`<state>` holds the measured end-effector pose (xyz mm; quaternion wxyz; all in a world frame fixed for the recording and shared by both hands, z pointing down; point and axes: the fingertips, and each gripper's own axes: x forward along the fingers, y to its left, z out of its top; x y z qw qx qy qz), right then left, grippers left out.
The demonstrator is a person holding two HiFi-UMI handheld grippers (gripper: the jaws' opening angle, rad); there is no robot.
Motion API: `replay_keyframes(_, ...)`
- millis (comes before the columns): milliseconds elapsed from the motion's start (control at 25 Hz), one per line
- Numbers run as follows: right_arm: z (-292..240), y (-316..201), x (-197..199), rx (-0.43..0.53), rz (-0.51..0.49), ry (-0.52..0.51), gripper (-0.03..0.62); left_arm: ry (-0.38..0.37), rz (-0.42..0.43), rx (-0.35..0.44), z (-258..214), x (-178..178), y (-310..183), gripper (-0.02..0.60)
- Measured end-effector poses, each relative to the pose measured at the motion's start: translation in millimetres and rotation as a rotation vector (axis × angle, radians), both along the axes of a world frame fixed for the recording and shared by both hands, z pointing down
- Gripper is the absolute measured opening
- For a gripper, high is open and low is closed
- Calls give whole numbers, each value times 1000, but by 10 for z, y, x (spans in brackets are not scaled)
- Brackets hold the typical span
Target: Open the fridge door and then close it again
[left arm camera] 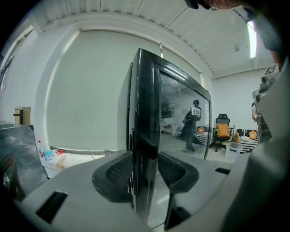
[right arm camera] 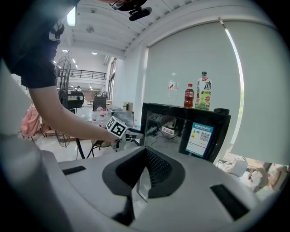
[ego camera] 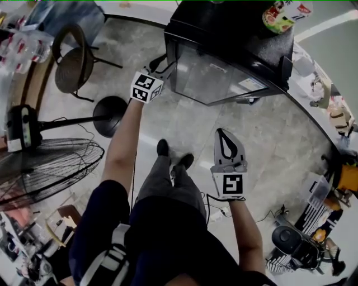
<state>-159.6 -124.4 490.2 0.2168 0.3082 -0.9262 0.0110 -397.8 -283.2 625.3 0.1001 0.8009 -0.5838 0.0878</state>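
Observation:
A small black fridge (ego camera: 224,33) stands ahead, its glass door (ego camera: 212,81) facing me. My left gripper (ego camera: 166,70) reaches to the door's left edge. In the left gripper view that dark edge (left arm camera: 145,113) fills the gap of the left gripper (left arm camera: 145,170), with a pad against each side. Whether the door stands a crack off the body I cannot tell. My right gripper (ego camera: 225,135) hangs lower, apart from the fridge, shut with nothing in it. The right gripper view shows the right gripper (right arm camera: 144,174) pointing toward the fridge (right arm camera: 181,129).
Bottles (ego camera: 282,14) stand on the fridge top. A floor fan (ego camera: 45,162), its round base (ego camera: 109,114) and a chair (ego camera: 72,61) are at the left. Cluttered gear (ego camera: 313,223) lies along the right. The person's feet (ego camera: 173,159) are on the floor between the grippers.

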Motion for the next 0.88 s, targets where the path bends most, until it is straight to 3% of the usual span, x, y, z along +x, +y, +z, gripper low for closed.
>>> replay_keyframes(880, 180, 90, -41, -45, 10, -1, 18, 0, 70, -8, -5, -39, -2, 144)
